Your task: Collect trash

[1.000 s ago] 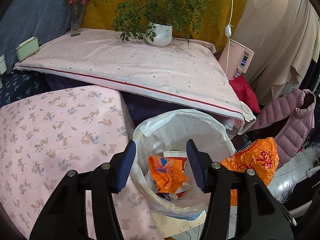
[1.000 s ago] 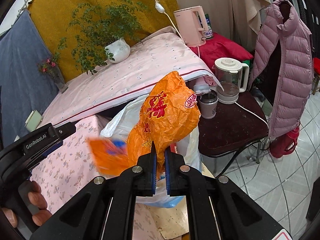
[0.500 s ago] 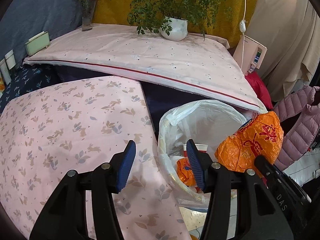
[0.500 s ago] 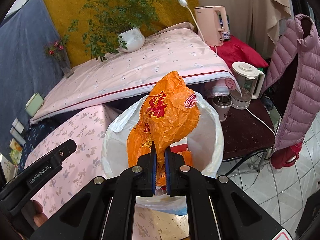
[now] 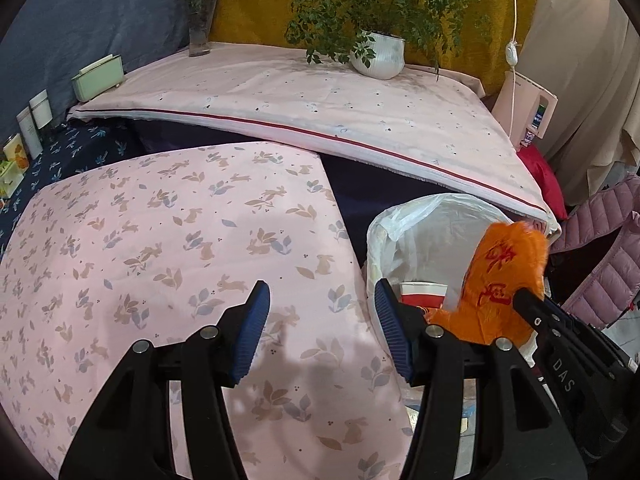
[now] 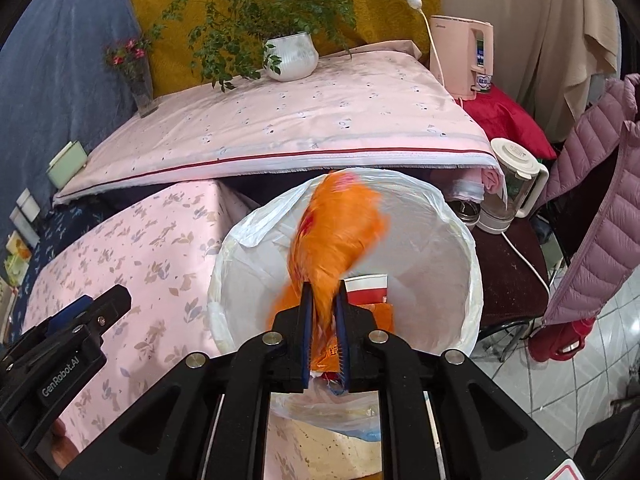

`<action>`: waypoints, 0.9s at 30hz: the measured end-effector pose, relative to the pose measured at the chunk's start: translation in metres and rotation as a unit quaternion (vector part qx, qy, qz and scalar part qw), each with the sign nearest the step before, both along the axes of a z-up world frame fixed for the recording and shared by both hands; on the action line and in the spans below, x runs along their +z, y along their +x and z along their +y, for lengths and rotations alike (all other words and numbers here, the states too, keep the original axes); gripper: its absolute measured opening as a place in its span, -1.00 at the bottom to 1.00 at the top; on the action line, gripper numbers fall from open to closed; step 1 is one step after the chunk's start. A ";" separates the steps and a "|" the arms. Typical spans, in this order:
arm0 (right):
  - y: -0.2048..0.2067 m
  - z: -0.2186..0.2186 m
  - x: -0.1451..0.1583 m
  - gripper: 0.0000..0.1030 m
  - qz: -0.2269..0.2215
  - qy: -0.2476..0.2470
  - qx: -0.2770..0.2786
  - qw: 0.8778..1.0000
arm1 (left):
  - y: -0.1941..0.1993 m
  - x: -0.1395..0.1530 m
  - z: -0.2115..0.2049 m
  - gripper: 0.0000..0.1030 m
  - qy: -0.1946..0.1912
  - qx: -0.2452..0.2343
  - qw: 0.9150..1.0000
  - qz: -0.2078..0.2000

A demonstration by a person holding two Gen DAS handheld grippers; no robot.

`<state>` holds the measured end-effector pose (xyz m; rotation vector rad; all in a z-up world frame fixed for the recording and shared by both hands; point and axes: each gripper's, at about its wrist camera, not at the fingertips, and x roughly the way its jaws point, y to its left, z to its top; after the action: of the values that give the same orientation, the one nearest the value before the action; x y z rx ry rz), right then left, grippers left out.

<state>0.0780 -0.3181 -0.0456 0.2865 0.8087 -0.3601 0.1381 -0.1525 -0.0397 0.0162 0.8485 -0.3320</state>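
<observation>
The orange plastic bag (image 6: 340,232) hung blurry over the white-lined trash bin (image 6: 460,240), between the right tool's (image 6: 323,328) jaws, which were opening around it. The left tool (image 5: 322,332) was wide apart and empty over the pink rabbit-print surface (image 5: 160,240).

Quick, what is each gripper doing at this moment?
Left gripper: open, nothing between its fingers.
Right gripper: opening over the bin, orange bag between its fingers, slipping out.
</observation>
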 end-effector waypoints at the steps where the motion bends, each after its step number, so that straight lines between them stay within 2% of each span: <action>1: 0.000 0.001 0.000 -0.57 0.001 -0.001 0.001 1.000 | -0.001 0.000 0.002 0.12 0.002 0.003 1.000 -0.001; 6: -0.002 0.009 0.006 -0.27 0.002 -0.017 0.010 1.000 | -0.007 0.002 0.009 0.18 0.009 0.009 1.000 -0.008; 10: -0.008 0.018 0.013 -0.07 0.001 -0.031 0.022 0.999 | -0.015 0.004 0.015 0.30 0.013 0.014 1.000 -0.015; 15: -0.019 0.033 0.020 0.02 -0.001 -0.036 0.040 0.999 | -0.028 0.005 0.022 0.35 0.024 0.015 0.999 -0.022; 21: -0.036 0.049 0.027 0.29 -0.008 -0.042 0.046 0.998 | -0.044 0.005 0.040 0.40 0.026 0.025 0.999 -0.023; 25: -0.046 0.058 0.029 0.51 -0.013 -0.049 0.052 0.997 | -0.055 0.005 0.051 0.59 0.029 0.034 0.999 -0.025; 27: -0.050 0.062 0.029 0.53 -0.013 -0.047 0.056 0.997 | -0.061 0.006 0.056 0.61 0.030 0.037 0.998 -0.028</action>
<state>0.0284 -0.2566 -0.0165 0.1562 0.7755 -0.2880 0.0772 -0.0963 -0.0341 0.0500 0.8015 -0.2359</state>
